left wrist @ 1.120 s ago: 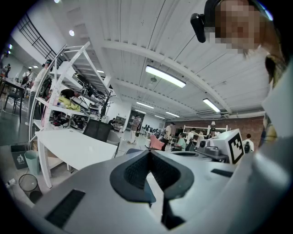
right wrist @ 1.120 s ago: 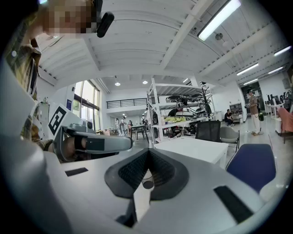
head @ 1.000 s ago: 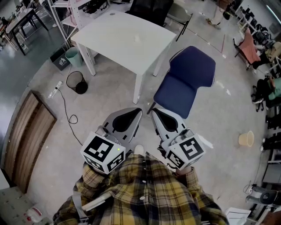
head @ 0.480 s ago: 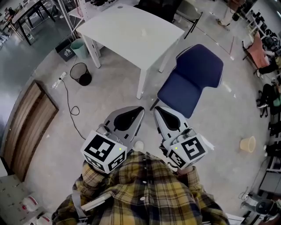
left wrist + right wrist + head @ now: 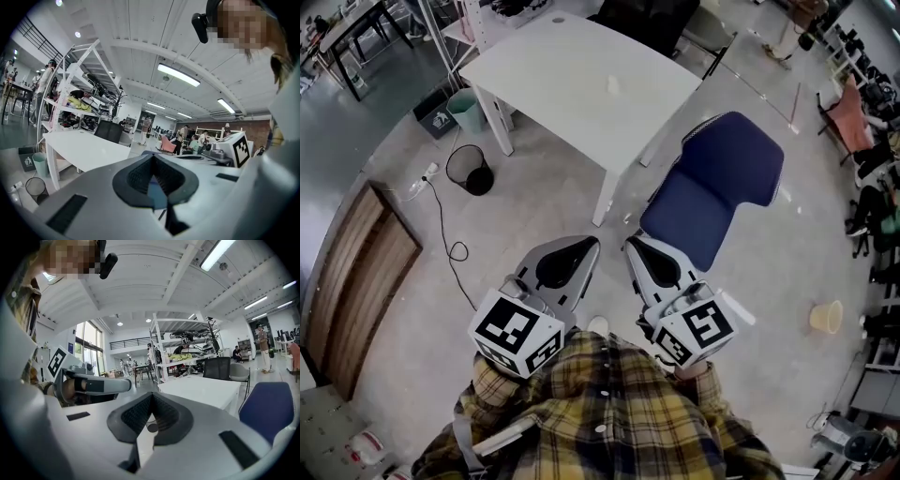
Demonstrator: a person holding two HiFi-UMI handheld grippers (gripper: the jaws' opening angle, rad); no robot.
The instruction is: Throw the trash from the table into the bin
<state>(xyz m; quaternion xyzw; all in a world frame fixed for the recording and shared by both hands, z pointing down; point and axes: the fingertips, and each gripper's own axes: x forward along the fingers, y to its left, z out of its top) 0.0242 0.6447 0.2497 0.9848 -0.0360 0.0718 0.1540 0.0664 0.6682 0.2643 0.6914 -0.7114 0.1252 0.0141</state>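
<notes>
A small pale scrap of trash [image 5: 612, 85] lies on the white table [image 5: 572, 66], towards its far right part. A black wire bin [image 5: 472, 169] stands on the floor left of the table; it shows in the left gripper view too as the bin [image 5: 35, 187]. My left gripper [image 5: 592, 242] and right gripper [image 5: 630, 244] are held side by side in front of my chest, short of the table's near corner. Both point at the table. The left gripper [image 5: 152, 157] and the right gripper [image 5: 152, 396] are shut with nothing in them.
A blue chair [image 5: 717, 187] stands right of the table, just ahead of my right gripper. A teal bin [image 5: 467, 108] and a dark crate [image 5: 431, 117] sit by the table's left leg. A cable [image 5: 450, 248] runs over the floor. A wooden panel [image 5: 356, 281] lies at the left.
The whole view has shifted a little as I move with both grippers towards the table. The grippers stay side by side and shut.
</notes>
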